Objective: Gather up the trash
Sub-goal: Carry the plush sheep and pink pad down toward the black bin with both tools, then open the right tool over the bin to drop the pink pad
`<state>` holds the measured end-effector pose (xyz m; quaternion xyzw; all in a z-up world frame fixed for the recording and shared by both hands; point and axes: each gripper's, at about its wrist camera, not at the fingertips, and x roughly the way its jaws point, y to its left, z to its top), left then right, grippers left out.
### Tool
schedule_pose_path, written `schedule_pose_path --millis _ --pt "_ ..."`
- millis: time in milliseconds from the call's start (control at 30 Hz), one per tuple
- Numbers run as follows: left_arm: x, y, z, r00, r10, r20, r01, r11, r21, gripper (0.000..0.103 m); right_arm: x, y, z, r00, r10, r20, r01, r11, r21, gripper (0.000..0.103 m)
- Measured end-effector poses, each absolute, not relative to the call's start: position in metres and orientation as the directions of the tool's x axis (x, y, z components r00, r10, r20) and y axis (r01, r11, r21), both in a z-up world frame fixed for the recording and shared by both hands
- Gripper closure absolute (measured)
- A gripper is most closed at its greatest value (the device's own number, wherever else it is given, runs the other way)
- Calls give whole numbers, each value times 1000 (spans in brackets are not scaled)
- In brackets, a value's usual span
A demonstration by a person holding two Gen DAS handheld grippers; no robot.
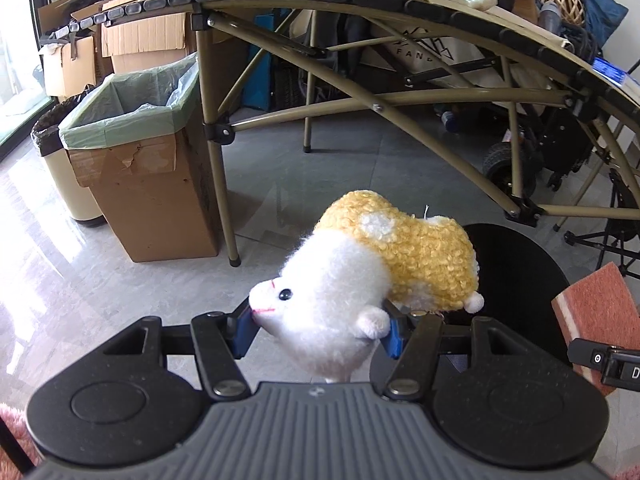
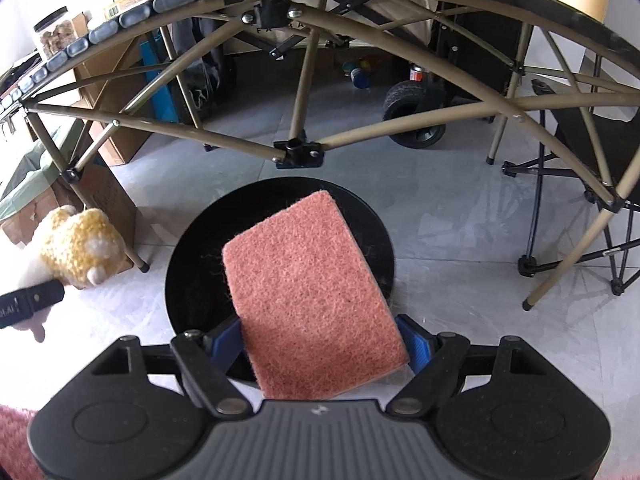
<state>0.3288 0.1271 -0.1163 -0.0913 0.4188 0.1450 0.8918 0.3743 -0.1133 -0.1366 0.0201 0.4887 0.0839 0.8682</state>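
A white and yellow plush hamster (image 1: 360,276) hangs above the floor, and my left gripper (image 1: 320,332) is shut on its white head end, blue pads pressing both sides. A pink scouring sponge (image 2: 312,304) is clamped flat between the blue pads of my right gripper (image 2: 326,344), over a round black bin (image 2: 192,280) on the floor. The sponge (image 1: 600,312) and part of the right gripper show at the right edge of the left wrist view. The plush (image 2: 76,252) appears at the left of the right wrist view. A cardboard box lined with a green bag (image 1: 132,108) stands open at the left.
A folding table with an olive metal frame (image 1: 360,96) arches overhead, its legs on the grey tiled floor. Cardboard boxes (image 1: 140,36), a small round bin (image 1: 52,136), a wheeled cart (image 2: 412,108) and a folding chair (image 2: 580,160) crowd the background. A pink rug edge (image 2: 12,440) lies close by.
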Motion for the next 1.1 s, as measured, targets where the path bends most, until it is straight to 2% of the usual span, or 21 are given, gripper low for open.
schedule_pose_path --millis 533,633,700,767,1100 --pt "342 141 -126 588 189 -786 -374 926 -57 43 417 -86 -156 441 186 -878 -92 982 162 23" --pt "342 143 -126 585 185 -789 -375 925 -61 43 422 -84 -161 425 192 -884 -95 981 167 18" --pt "341 144 -126 586 183 -789 -375 925 -64 43 424 -84 -162 423 195 -885 -89 981 174 6" --pt "341 144 -126 587 182 -789 -374 925 -65 43 424 -84 -160 435 185 -881 -85 983 165 0" --pt "339 144 -126 589 181 -787 -375 925 -68 43 423 -88 -161 425 177 -888 -77 984 159 0"
